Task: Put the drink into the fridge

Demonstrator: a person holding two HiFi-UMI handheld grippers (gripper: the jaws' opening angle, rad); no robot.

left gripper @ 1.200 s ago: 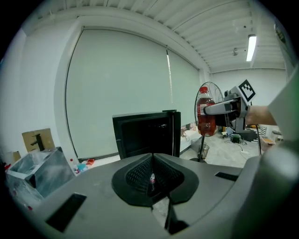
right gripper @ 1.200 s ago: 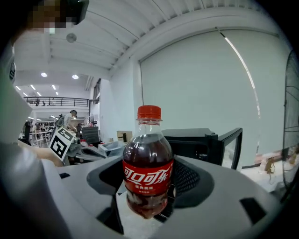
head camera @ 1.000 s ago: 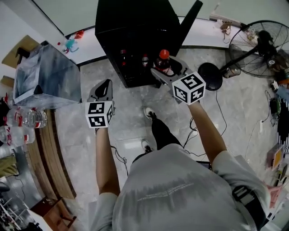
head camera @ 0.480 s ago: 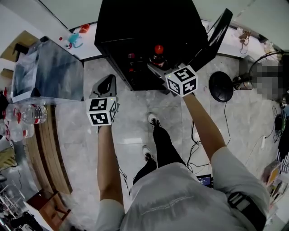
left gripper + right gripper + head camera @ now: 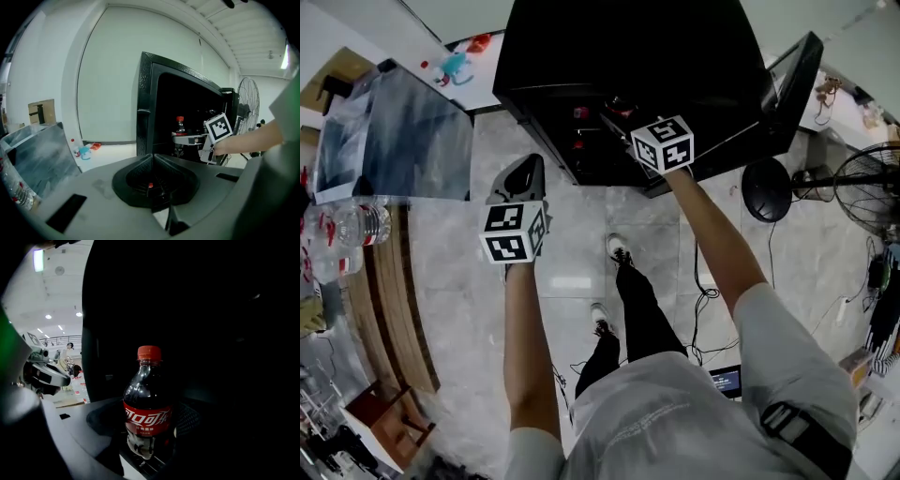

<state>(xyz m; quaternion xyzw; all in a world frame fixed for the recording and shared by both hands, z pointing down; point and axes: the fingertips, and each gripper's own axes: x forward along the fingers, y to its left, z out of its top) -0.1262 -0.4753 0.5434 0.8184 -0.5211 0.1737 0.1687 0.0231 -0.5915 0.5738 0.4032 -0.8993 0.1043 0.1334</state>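
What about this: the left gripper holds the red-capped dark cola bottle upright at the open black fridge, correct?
No, the right gripper holds the red-capped dark cola bottle upright at the open black fridge; the right gripper view shows it between those jaws. The left gripper is shut, empty.

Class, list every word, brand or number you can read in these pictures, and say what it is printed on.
"可口可乐": white script on the red label of the cola bottle.
Water bottles at the head view's left edge: red labels too small to read.
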